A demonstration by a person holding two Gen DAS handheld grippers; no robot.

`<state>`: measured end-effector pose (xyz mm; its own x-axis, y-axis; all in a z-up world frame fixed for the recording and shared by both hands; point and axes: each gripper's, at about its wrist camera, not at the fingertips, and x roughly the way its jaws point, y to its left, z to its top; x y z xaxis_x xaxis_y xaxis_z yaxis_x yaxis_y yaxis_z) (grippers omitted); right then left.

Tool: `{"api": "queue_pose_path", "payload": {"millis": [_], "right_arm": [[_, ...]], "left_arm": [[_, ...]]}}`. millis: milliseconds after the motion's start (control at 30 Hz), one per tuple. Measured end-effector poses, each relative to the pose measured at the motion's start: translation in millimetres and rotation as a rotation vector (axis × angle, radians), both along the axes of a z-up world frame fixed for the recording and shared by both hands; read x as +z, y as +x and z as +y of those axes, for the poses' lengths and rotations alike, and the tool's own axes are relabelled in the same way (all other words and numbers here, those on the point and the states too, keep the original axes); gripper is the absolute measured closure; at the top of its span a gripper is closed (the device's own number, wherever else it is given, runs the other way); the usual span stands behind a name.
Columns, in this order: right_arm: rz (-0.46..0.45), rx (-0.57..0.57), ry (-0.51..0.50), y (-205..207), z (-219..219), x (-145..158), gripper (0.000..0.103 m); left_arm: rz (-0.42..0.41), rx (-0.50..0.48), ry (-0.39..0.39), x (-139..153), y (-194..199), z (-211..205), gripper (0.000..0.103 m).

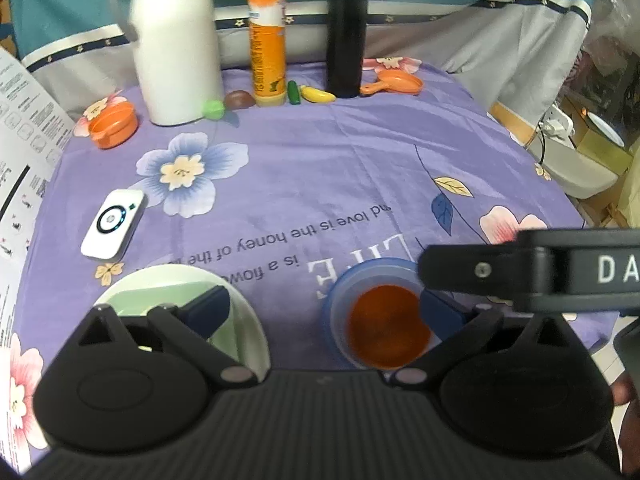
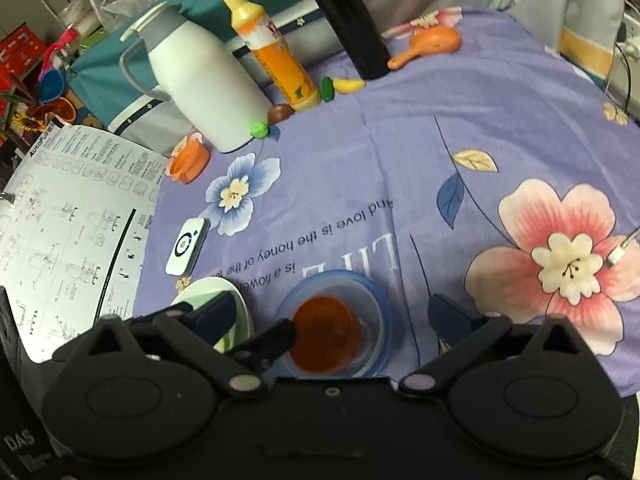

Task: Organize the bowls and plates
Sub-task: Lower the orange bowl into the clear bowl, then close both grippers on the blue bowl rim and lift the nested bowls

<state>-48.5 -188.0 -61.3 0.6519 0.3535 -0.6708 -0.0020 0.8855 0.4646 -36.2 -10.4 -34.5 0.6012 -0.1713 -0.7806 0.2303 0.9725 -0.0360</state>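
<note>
On the purple flowered cloth [image 1: 320,168] lies a clear bowl with a blue rim [image 1: 340,300], and an orange dish [image 1: 386,328] sits inside it. A pale green plate [image 1: 244,332] lies just to its left. My left gripper [image 1: 326,312] is open; one finger hangs over the green plate and the other over the bowl's right edge. The black body at the right of this view is the right gripper [image 1: 520,268]. In the right wrist view, the right gripper [image 2: 332,316] is open. The blue-rimmed bowl [image 2: 376,300] sits between its fingers, apart from both. The green plate [image 2: 208,288] shows behind its left finger.
At the back stand a white jug [image 1: 176,44], an orange bottle [image 1: 268,40] and a black flask [image 1: 346,32], with small toy foods at their feet. An orange toy pot [image 1: 114,124], an orange toy pan [image 1: 396,82], a white device [image 1: 114,224] and a printed sheet [image 2: 68,216] lie around.
</note>
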Motion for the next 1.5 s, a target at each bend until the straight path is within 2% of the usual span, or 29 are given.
{"api": "queue_pose_path", "payload": {"millis": [300,533,867,967,1100,1333,1433,1500], "right_arm": [[0.026,-0.056,0.003,-13,-10,-10,0.0],[0.028,-0.089,0.012,-22,-14,-17,0.0],[-0.037,-0.076,-0.062,-29,-7,-19,0.0],[-0.012,-0.084,-0.087,-24,-7,-22,0.0],[0.039,-0.102,-0.04,-18,-14,-30,0.0],[0.058,-0.086,-0.027,-9,-17,-36,0.0],[0.076,-0.073,-0.025,-3,-14,-38,0.006],[0.091,-0.061,-0.02,2,-11,-41,0.014]], "left_arm": [[0.021,0.051,-0.061,-8,-9,29,0.0],[-0.006,0.039,-0.075,-9,-17,30,0.0],[-0.026,0.011,-0.08,-16,-24,28,0.0],[-0.027,0.004,-0.075,-18,-22,25,0.0],[-0.02,-0.004,-0.061,-24,-18,20,0.0],[0.002,-0.019,-0.042,-35,-10,10,0.001],[0.009,-0.034,-0.038,-39,-6,4,0.007],[0.018,-0.042,-0.039,-41,-4,1,0.013]]}}
